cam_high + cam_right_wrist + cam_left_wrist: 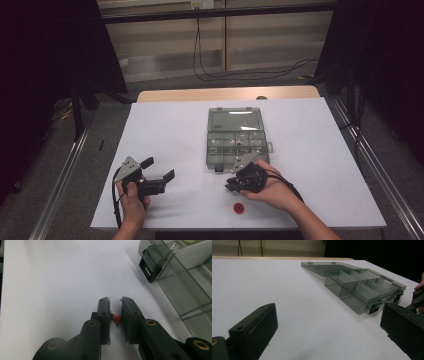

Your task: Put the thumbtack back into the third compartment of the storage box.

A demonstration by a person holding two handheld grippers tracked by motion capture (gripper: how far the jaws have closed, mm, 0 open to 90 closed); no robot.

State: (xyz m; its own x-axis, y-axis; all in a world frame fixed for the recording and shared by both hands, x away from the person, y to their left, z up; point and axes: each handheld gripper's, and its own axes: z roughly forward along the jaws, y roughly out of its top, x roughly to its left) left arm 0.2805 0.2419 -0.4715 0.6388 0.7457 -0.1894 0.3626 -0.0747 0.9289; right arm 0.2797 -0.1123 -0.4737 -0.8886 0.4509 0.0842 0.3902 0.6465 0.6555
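- Red cap (239, 208) lies on the white table (165, 130) near its front edge, just below the right hand.
- Right gripper (115, 312): jaws nearly together, pinching a small red piece (115, 318) between the pads, low over the table.
- Left gripper (159, 172): jaws spread wide, nothing between them, to the left.
- Clear compartment box (237, 140) just beyond the right gripper, lid open and lying flat behind it.

Bright table (165, 130), dark surroundings, soft focus; lid (235, 119) glare perhaps from overhead.
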